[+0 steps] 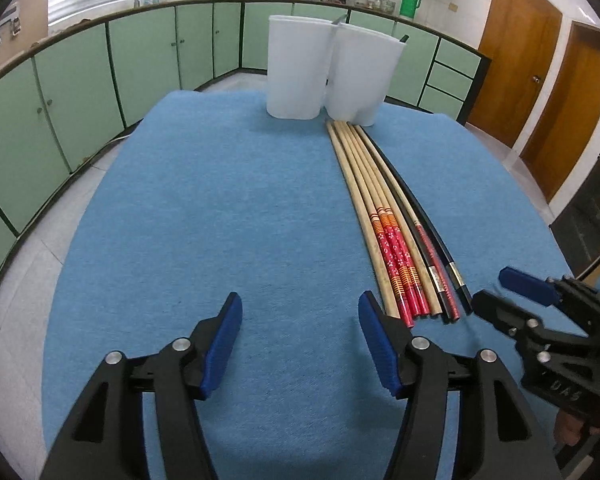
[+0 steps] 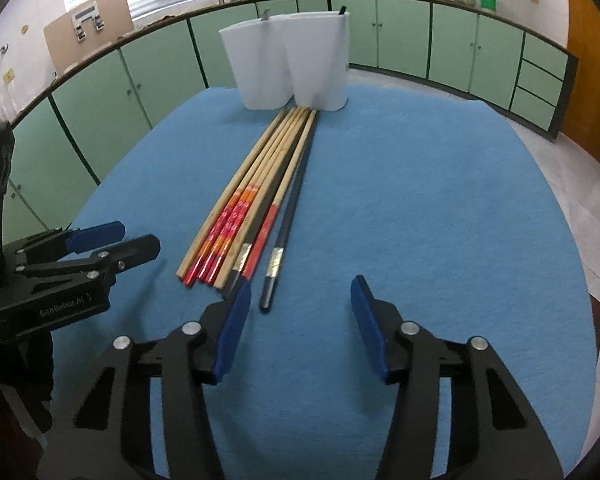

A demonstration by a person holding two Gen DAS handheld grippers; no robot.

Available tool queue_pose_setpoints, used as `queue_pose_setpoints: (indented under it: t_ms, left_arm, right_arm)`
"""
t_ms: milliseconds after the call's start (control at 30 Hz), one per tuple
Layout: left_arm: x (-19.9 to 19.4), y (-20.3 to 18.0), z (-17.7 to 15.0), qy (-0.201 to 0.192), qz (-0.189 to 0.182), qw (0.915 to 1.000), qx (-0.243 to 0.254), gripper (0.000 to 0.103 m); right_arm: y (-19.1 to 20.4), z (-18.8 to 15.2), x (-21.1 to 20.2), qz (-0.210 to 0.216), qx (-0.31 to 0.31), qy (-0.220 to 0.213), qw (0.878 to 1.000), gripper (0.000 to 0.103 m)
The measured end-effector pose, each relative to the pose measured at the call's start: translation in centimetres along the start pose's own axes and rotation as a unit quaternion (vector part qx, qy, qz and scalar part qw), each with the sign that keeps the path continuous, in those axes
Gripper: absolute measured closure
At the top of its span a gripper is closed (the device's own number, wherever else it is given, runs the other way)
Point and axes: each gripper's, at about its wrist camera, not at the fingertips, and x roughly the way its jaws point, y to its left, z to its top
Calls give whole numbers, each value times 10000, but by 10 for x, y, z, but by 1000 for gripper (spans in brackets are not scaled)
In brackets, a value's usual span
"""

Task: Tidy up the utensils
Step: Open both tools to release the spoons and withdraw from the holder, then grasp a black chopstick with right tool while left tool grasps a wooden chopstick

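Jaws of both grippers stand spread wide, nothing between the blue pads. Left gripper [image 1: 300, 344] hovers low over bare cloth at the near edge of the table; right gripper [image 2: 300, 328] hovers beside it, just to the right of the chopstick ends.

Blue cloth [image 1: 220, 208] covers the whole table top. Green cabinets [image 1: 72, 92] run along the kitchen wall behind it, under a countertop.

White utensil holder [image 1: 328, 72] stands upright at the far edge of the cloth. It shows two rounded compartments joined side by side. A grey tip and a dark tip poke above its rim; what they belong to cannot be told.

Chopsticks [image 1: 380, 208] lie flat on the cloth in one tight bundle, side by side, thin ends touching or almost touching the holder's base, thick ends toward the grippers. Most are pale wood. Some of them carry red patterned handles with orange bands.

Black chopstick [image 2: 286, 220] lies at the right edge of the bundle, with a pale band near its thick end. In the right wrist view its thick end lies just ahead of the right gripper's left pad [image 2: 232, 328], set slightly apart from the other ends.
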Motion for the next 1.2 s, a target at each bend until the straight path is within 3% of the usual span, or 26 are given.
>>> queue_pose_setpoints:
  t_ms: [133, 433, 700, 967, 1100, 1200]
  left_arm:
    - [0, -2, -1, -13, -27, 10000, -9, 43]
    - [5, -8, -4, 12, -68, 10000, -8, 41]
    - [4, -24, -9, 45, -208, 9996, 188, 40]
    - [10, -32, -10, 59, 156, 9988, 450, 37]
    - [7, -24, -12, 45, 406, 9986, 322, 37]
    - [6, -19, -11, 25, 355, 9992, 193, 37]
  right_arm:
    - [8, -6, 5, -126, -155, 14, 9998, 65]
    - [17, -4, 9, -62, -338, 28, 9994, 96]
    - [6, -6, 4, -136, -226, -8, 9997, 97]
    - [1, -7, 3, -96, -133, -30, 9999, 97]
    - [-1, -8, 2, -47, -92, -31, 9999, 97]
    - [-2, -8, 2, -19, -87, -28, 10000, 96]
